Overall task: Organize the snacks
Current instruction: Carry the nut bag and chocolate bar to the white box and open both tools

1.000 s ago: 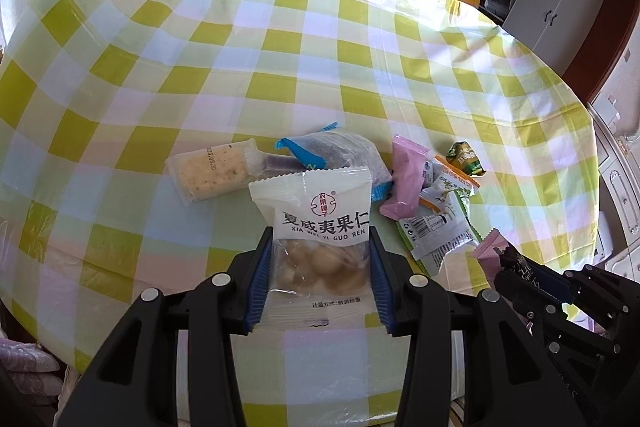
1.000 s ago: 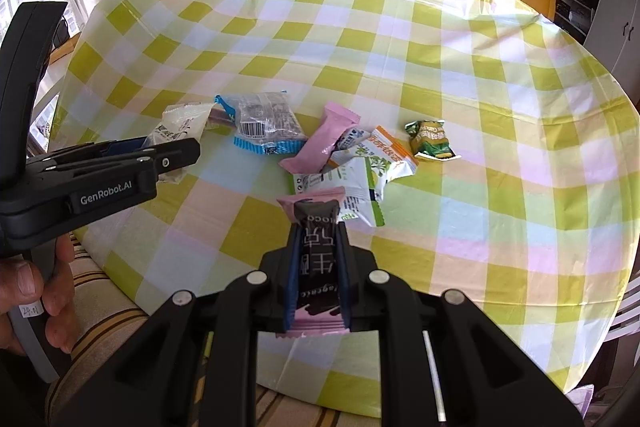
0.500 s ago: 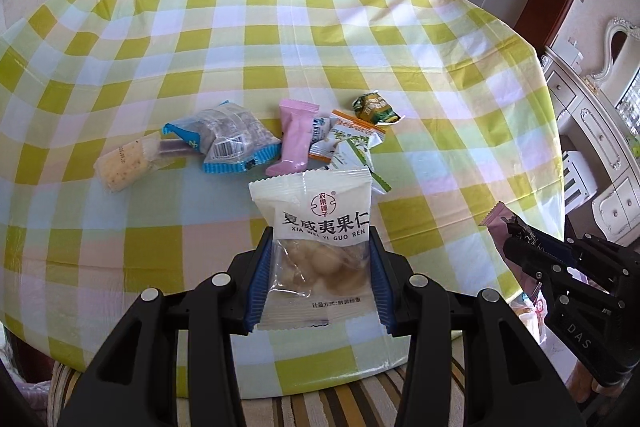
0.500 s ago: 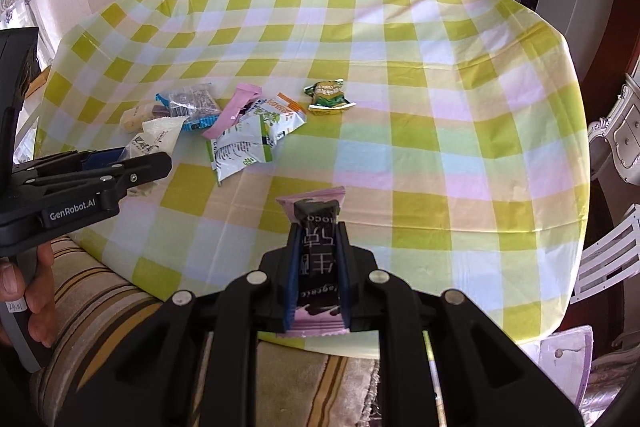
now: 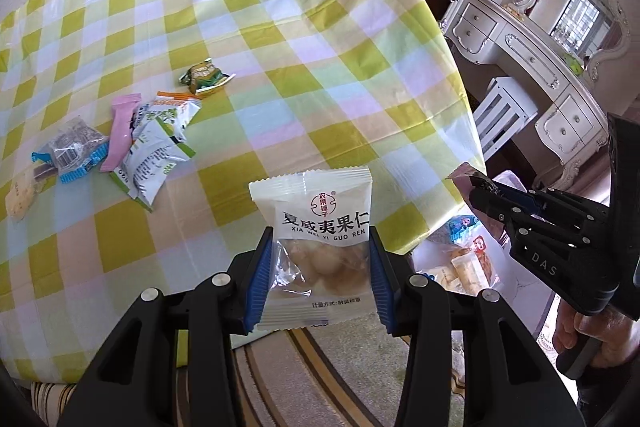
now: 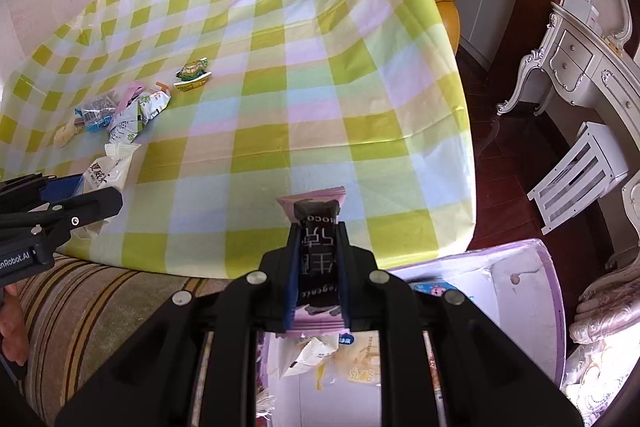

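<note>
The left gripper [image 5: 320, 267] clamps a white nut packet [image 5: 318, 251] upright between its pads, off the table's edge. The right gripper [image 6: 318, 275] pinches a pink-and-black snack bar [image 6: 316, 259] above an open box [image 6: 520, 291] of snacks.

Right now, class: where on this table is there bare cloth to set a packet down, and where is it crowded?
Bare: the checked tablecloth from the green candy across to the right edge, and the near strip. Crowded: the left cluster around the pink bar and the blue-edged packet.
</note>
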Tool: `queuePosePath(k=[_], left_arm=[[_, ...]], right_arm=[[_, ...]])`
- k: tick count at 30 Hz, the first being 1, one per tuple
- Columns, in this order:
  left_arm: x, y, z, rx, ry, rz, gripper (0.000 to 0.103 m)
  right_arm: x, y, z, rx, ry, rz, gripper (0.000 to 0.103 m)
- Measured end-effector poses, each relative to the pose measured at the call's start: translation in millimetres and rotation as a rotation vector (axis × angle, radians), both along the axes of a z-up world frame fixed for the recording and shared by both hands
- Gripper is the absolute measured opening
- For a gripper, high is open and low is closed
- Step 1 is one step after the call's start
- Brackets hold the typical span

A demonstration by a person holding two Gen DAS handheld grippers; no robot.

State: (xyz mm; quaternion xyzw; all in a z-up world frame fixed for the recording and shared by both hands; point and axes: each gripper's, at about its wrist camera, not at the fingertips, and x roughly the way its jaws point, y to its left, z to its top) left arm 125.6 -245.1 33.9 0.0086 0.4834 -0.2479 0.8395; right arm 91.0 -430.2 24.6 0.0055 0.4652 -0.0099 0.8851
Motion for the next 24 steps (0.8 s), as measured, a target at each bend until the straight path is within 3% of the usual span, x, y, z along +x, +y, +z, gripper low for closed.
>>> queuePosePath(k=[12,24], left_arm=[[-31.3,-77.7,-8.5,-0.035,0.085,-0.25,0.043],[-53.2,-115.7,-15.7,-0.038,0.134,-0.383,0.044]], right_arm=[[-32.0,-65.1,-26.4,-0.053,0.078,-0.199,0.017],[-44.0,-86.7,-36.0,-0.123,0.107,-0.293,0.017]])
